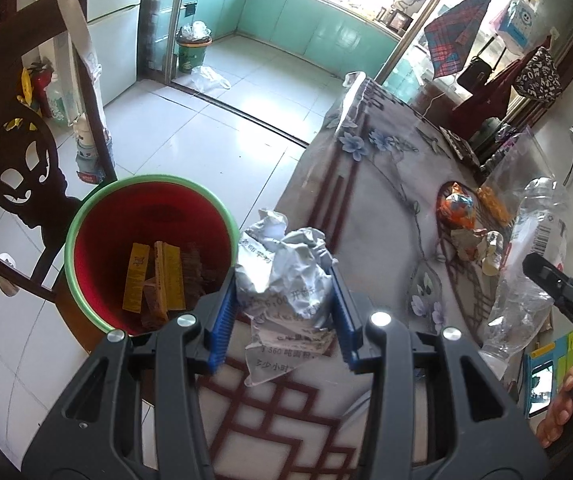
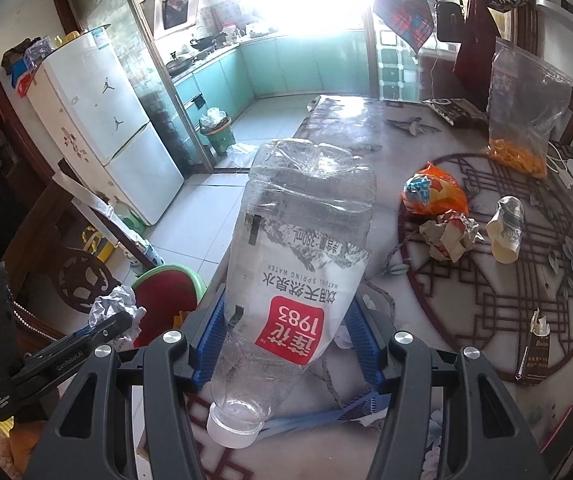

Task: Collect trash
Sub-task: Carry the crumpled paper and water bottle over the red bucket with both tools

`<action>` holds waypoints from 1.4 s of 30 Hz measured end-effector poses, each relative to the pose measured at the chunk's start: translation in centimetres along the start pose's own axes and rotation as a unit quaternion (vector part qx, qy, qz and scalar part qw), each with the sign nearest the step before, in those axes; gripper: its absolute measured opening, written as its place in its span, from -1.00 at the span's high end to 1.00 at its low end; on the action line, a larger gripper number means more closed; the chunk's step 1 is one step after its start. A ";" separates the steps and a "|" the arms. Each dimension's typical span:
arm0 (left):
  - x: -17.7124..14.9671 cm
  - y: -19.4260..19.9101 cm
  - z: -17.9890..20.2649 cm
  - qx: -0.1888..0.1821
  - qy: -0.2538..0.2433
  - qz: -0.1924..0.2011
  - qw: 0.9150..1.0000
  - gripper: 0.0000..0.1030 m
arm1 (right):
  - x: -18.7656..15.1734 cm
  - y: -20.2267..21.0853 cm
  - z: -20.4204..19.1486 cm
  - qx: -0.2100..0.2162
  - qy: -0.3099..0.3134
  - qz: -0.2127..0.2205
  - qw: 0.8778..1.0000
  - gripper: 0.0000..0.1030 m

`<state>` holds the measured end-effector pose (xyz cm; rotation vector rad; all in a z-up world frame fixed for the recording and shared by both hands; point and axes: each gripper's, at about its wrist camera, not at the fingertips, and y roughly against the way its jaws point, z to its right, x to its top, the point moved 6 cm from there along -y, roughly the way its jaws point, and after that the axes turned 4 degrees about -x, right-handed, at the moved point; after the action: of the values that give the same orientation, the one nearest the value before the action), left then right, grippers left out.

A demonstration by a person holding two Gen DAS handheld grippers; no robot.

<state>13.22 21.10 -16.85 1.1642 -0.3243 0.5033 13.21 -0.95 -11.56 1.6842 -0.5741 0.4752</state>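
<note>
My left gripper is shut on a crumpled ball of printed paper, held over the table's left edge beside a red bin with a green rim that stands on the floor and holds yellow and brown packaging. My right gripper is shut on an empty clear plastic water bottle with a red label, cap toward the camera, held above the table. The bottle also shows in the left wrist view. The bin and paper ball show at the lower left of the right wrist view.
On the patterned tablecloth lie an orange snack bag, a crumpled wrapper, a tipped paper cup, a cigarette pack and a zip bag of orange snacks. A dark wooden chair stands left of the bin.
</note>
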 end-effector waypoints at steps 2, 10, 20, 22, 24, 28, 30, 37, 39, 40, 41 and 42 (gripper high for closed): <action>0.1 -0.1 -0.3 0.002 0.002 -0.001 1.000 0.19 | 0.1 -0.2 -0.3 0.000 0.003 -0.001 1.000 -0.06; 0.5 -0.3 -2.3 0.016 0.023 0.001 1.000 0.19 | 0.6 -0.7 -1.3 0.001 0.012 -0.001 1.000 -0.06; 0.9 -0.2 -4.9 0.032 0.048 0.001 0.998 0.18 | 1.1 -1.8 -3.4 0.010 0.032 -0.005 0.999 -0.06; 1.0 -0.2 -5.4 0.035 0.054 0.001 0.998 0.18 | 1.2 -1.9 -3.9 0.012 0.036 -0.006 0.999 -0.06; 1.0 -0.1 -5.8 0.038 0.059 0.001 0.998 0.18 | 1.3 -2.1 -4.4 0.015 0.040 -0.007 0.999 -0.06; 1.1 0.0 -6.7 0.042 0.069 0.003 0.997 0.18 | 1.4 -2.6 -5.6 0.021 0.049 -0.011 0.999 -0.06; 1.1 0.0 -7.2 0.046 0.074 0.003 0.996 0.18 | 1.4 -2.9 -6.3 0.025 0.055 -0.014 0.998 -0.06; 1.0 0.0 -9.1 0.056 0.095 0.001 0.994 0.18 | 1.4 -4.2 -8.9 0.039 0.077 -0.024 0.996 -0.06; 0.9 0.0 -9.6 0.059 0.101 0.002 0.993 0.18 | 1.4 -4.6 -9.8 0.045 0.083 -0.026 0.995 -0.06; 0.9 0.0 -9.9 0.061 0.104 0.001 0.993 0.18 | 1.4 -4.8 -10.1 0.047 0.085 -0.028 0.995 -0.06; 0.9 0.0 -10.1 0.062 0.106 0.001 0.992 0.18 | 1.3 -4.9 -10.5 0.051 0.089 -0.029 0.994 -0.06; 0.9 0.0 -10.3 0.063 0.108 0.001 0.992 0.18 | 1.4 -5.1 -11.0 0.054 0.092 -0.030 0.994 -0.06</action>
<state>13.78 30.88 -20.19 1.2195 -0.1073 0.6529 17.44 10.42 -12.73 1.7335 -0.3684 0.6195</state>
